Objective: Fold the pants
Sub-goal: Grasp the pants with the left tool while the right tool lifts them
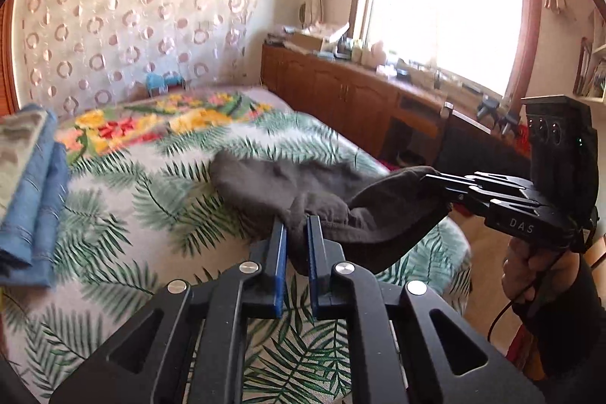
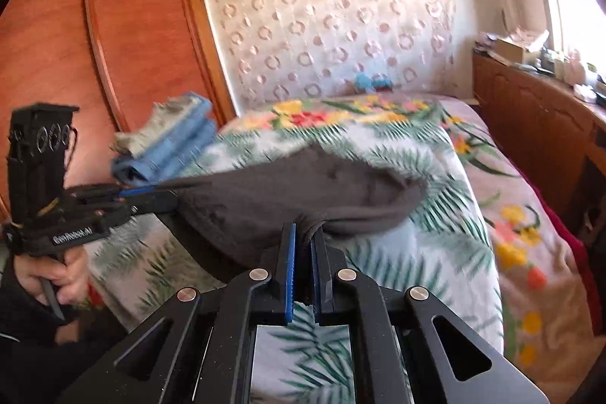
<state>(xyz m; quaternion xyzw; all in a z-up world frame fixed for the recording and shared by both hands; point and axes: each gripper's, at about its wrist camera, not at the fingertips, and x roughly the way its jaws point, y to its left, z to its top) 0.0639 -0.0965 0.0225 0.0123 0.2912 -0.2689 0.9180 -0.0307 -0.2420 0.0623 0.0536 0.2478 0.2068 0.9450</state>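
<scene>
Evidently, from the left wrist, the dark grey cotton pants [image 1: 303,184] are seen pinched by the left tongs [image 1: 296,220] at one bunched edge, lifted over the palm-leaf bedspread [image 1: 151,184]. From the right wrist, the right tongs [image 2: 305,230] are clamped on the other corner; the long axis trails away toward the headboard. Next, laying flat seems required.

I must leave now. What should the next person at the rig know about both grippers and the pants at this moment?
Left gripper: shut on the dark grey pants.
Right gripper: shut on the same pants, at another edge.
Pants: lifted at the near end, the far part lying on the leaf-print bedspread.
Folded blue cloths lie on the bed's left side.
Done: both edges gripped.
Left: no neat fold shows yet; lay flat and fold.
</scene>
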